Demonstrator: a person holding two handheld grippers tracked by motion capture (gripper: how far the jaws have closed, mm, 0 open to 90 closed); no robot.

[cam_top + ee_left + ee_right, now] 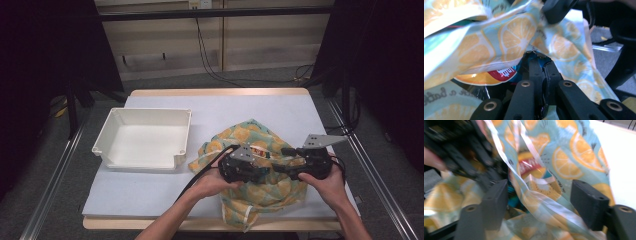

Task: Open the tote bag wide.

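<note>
White tray [142, 137]: stands on the desk [150, 192] to the left of the bag, apart from it, with nothing visible inside.
Bag [255, 170]: a lemon-print plastic bag lying crumpled on the desk to the right of the tray, near the front edge, with both claws at its middle.
Left claw [260, 167]: pinched tight on something dark inside the bag's mouth; the left gripper view puts a glossy snack packet [499, 75] with a red label right at its tips.
Right claw [285, 152]: jaws standing wide apart, bag film loose between them, pressing on nothing.
Step, as I read it: drawing the packet out while the bag is let go.
Next move: probably a fresh hold on the bag's rim so it stays put.
Views: the high view alone gives the tray; the gripper views reveal the packet.
</note>
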